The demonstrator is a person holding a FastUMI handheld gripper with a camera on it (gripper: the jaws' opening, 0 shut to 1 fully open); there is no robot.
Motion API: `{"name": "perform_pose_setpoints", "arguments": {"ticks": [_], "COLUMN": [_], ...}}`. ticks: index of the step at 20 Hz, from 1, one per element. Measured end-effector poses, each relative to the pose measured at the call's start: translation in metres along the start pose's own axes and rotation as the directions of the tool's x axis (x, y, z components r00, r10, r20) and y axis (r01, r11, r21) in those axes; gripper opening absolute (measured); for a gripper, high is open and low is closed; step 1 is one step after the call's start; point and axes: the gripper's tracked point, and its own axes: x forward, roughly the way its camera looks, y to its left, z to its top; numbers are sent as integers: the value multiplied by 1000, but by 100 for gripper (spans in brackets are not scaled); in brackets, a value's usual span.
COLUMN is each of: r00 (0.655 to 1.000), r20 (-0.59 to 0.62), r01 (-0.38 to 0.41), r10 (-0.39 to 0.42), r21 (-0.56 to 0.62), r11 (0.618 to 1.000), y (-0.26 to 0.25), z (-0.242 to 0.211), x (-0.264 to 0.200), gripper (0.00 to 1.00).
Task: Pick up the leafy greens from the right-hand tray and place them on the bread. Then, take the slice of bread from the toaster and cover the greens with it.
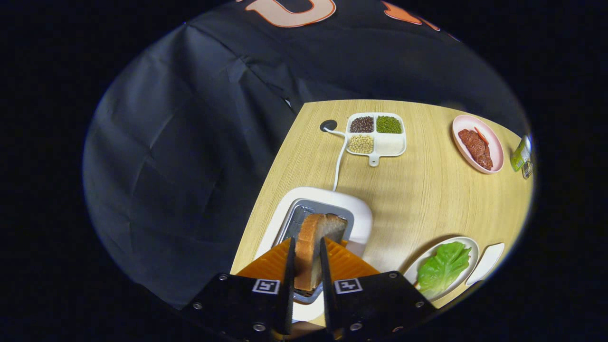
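Note:
A slice of bread (311, 237) stands on edge between my fingers, and my gripper (307, 244) is shut on it, both fingers pressing its flat sides. It sits right over the slot of the white toaster (332, 197). I cannot tell whether its lower end is still inside the slot. To the right of the fingers, a leafy green (441, 268) lies spread on a white plate (468, 242). The leaf hides whatever is under it.
A small white tray (487, 261) lies beside the plate. Beyond the toaster are its white cord (339, 161), a divided dish of beans (387, 145), a pink plate with meat (494, 142) and a green packet (521, 153). The table edge runs left of the toaster.

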Motion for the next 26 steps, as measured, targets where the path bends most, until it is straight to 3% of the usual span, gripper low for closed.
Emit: {"name": "perform_pose_setpoints", "arguments": {"ticks": [2, 3, 12, 17, 22, 26], "r00": [1000, 999, 982, 954, 928, 923], "r20": [25, 30, 150, 227, 284, 310], "r01": [-7, -14, -114, -203, -248, -242], "r10": [7, 14, 112, 196, 240, 229], "r21": [-11, -11, 6, 5, -9, 3], "r11": [1000, 1000, 993, 979, 969, 970], "y": [-3, -4, 2, 7, -2, -28], "z": [0, -2, 9, 6, -1, -10], "x": [-5, -7, -54, -93, -127, -143], "gripper": [15, 14, 14, 11, 11, 11]}}
